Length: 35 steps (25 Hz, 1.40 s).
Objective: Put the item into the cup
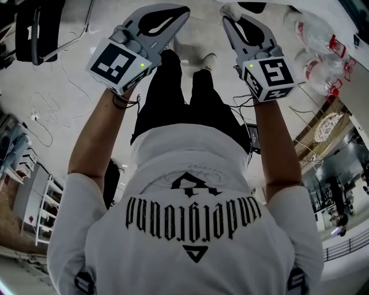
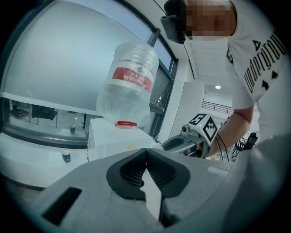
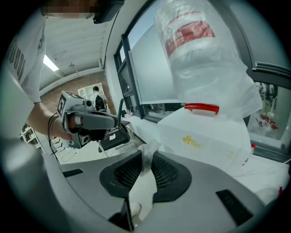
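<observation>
In the right gripper view my right gripper [image 3: 144, 154] is shut on a crumpled white scrap [image 3: 149, 150] that sticks out past the jaw tips. The head view shows the same gripper [image 1: 229, 14] held out at upper right, with the scrap [image 1: 230, 8] as a white tuft at its tip. My left gripper [image 2: 146, 151] is shut, its tips meeting with nothing between them; in the head view it [image 1: 182, 10] is at upper left, level with the right one. A small blue and white cup [image 2: 66, 156] stands on a ledge at far left, well away from both grippers.
A large water bottle [image 2: 129, 82] sits upside down on a white dispenser [image 2: 113, 139] by the window, straight ahead of both grippers. Several empty water bottles [image 1: 318, 36] lie at the head view's upper right. Cables trail over the floor [image 1: 52, 109] at left.
</observation>
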{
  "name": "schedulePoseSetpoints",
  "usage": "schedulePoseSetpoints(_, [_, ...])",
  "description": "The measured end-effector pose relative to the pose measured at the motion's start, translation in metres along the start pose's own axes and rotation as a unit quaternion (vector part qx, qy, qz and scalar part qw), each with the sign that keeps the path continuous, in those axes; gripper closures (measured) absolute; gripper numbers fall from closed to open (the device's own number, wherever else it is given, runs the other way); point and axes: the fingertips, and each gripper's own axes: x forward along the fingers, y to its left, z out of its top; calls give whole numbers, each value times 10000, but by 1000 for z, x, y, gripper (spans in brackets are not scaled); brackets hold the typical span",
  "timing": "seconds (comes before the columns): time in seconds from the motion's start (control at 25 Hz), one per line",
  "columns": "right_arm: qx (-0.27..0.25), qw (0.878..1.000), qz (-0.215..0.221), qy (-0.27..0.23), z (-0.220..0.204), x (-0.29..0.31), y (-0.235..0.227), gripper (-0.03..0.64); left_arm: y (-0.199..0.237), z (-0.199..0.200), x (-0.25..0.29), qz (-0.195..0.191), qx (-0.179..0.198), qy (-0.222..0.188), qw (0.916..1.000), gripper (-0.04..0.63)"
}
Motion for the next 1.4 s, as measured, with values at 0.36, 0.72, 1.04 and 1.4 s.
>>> schedulePoseSetpoints(0.36, [223,9995,-164,121,-47,56,-25,549,26,-48,31,-119,141,182,9997,581])
schedulePoseSetpoints(0.72, [232,9984,-363,364,-97,111,-56,548,60,-108,65,-151,355,482,9981,581])
schedulePoseSetpoints(1.04, [342,9963,-539,567,-139,157,-82,548,90,-150,93,-199,201,506,9983,580])
schedulePoseSetpoints(1.4, [313,9951,-644,680,-172,197,-106,548,103,-186,128,-446,327,646,9964,580])
